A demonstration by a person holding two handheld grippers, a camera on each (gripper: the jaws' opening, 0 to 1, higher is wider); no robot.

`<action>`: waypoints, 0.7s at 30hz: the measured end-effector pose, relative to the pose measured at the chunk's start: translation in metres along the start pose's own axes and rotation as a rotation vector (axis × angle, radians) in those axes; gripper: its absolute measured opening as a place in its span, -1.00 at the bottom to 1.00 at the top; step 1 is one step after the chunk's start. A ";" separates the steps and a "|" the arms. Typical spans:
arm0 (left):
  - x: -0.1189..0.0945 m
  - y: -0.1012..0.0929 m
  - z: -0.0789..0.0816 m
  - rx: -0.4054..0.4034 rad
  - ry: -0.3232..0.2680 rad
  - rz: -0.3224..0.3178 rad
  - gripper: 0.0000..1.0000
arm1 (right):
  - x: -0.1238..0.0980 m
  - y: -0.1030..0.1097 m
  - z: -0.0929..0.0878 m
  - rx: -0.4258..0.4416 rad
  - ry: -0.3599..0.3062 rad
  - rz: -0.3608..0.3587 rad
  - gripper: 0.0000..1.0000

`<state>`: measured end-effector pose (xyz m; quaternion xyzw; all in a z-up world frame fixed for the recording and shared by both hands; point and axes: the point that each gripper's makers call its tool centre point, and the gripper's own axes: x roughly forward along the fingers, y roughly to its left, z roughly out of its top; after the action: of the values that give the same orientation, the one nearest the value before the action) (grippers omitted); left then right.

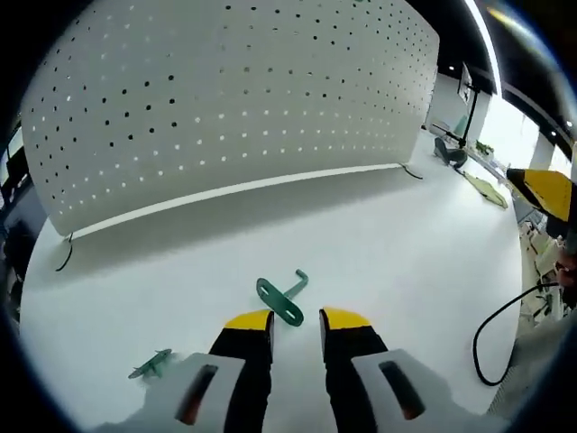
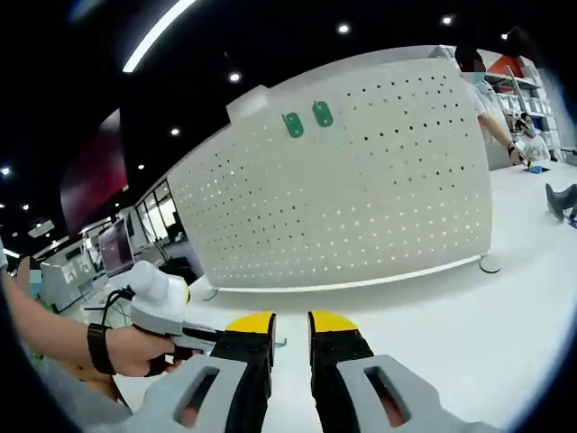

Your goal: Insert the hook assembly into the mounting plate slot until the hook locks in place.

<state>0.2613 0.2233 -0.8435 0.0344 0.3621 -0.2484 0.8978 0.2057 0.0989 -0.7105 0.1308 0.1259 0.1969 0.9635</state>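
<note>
White tabletop (image 1: 379, 244), matte and bare over most of its spread, backed by an upright white pegboard panel (image 1: 234, 99) with regular rows of small round holes; a bright strip shows along the panel's foot.

Hook assembly (image 1: 281, 298): green, one flat oval plate with a bent rod ending in a short upturned tip. Lies flat on the tabletop in the left gripper view, just ahead of the left gripper (image 1: 296, 317) and slightly to its left-jaw side, not touching either jaw.

Second green piece (image 1: 151, 363): small, flat, lying on the tabletop beside the left jaw; shape not legible.

Two green mounting plates (image 2: 307, 119): oval, fixed side by side high on the panel in the right gripper view.

Left gripper: yellow-tipped black jaws slightly parted, nothing between them.

Right gripper (image 2: 290, 320): same make, jaws a narrow gap apart, holding nothing, pointed at the panel's base.

Black cable (image 1: 494, 338): loops across the tabletop's right edge.

Room: dark ceiling with spot lamps and a light strip (image 2: 158, 34); a person (image 2: 487, 99) stands beyond the panel's far end.
</note>
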 end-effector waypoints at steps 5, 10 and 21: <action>0.005 0.001 0.000 -0.010 0.013 0.004 -0.62 | -0.002 -0.007 0.002 0.011 -0.005 -0.012 -0.73; 0.008 0.004 -0.002 -0.005 0.022 0.007 -0.65 | -0.004 -0.013 0.000 0.018 -0.004 -0.029 -0.73; 0.008 0.003 -0.001 0.026 0.016 -0.003 -0.85 | -0.003 -0.007 -0.007 0.022 0.013 -0.020 -0.73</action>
<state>0.2668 0.2228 -0.8499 0.0475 0.3662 -0.2543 0.8938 0.2035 0.0934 -0.7185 0.1388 0.1358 0.1866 0.9631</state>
